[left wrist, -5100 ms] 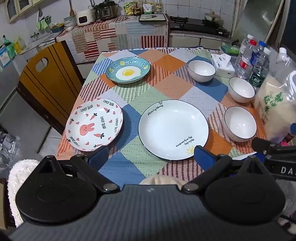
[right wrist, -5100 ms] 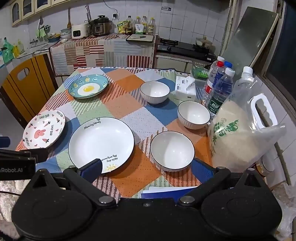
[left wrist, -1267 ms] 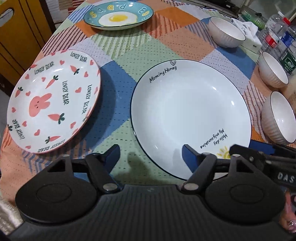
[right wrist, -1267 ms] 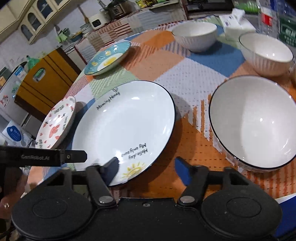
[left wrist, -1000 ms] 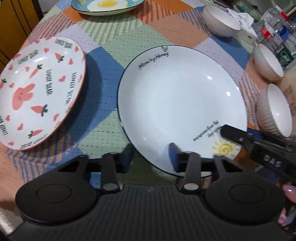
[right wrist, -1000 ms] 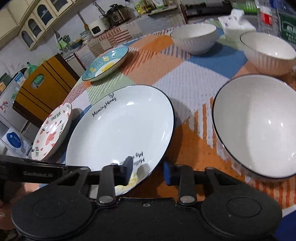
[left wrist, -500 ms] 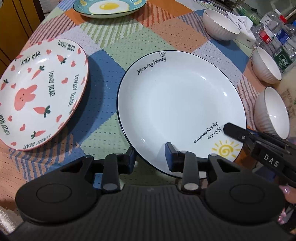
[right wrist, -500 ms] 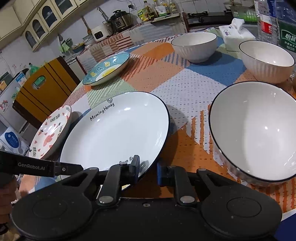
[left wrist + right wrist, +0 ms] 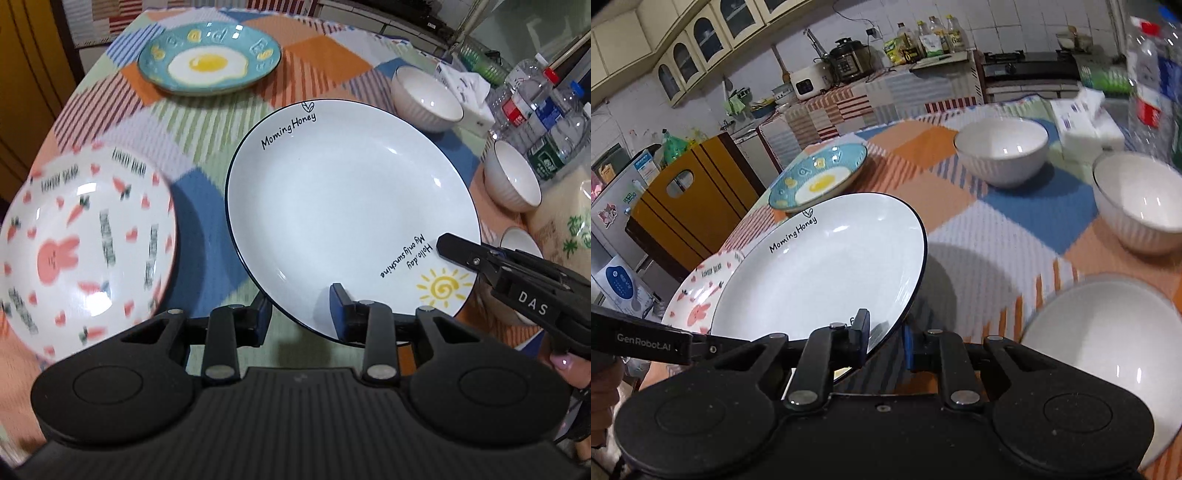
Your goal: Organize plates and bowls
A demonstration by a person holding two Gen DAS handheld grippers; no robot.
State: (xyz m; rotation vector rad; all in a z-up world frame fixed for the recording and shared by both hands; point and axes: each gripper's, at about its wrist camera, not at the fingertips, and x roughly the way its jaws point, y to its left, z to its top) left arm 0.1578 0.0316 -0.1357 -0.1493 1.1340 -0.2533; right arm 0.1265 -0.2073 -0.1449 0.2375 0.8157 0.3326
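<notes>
Far left on the patchwork tablecloth (image 9: 207,122) sits the bunny plate (image 9: 81,243), with the egg plate (image 9: 208,62) farther back. In the middle, the big white plate (image 9: 343,206) is tilted up off the cloth, near rim pinched by both tools: left gripper (image 9: 300,314) clamped on it, right gripper (image 9: 884,338) clamped on the same edge beside it. Over on the right are three white bowls (image 9: 1003,149), well apart from the plate, next to some water bottles (image 9: 535,110).

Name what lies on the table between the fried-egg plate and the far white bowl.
Nothing: in the right wrist view, only bare patchwork tablecloth lies between the fried-egg plate and the far white bowl.
</notes>
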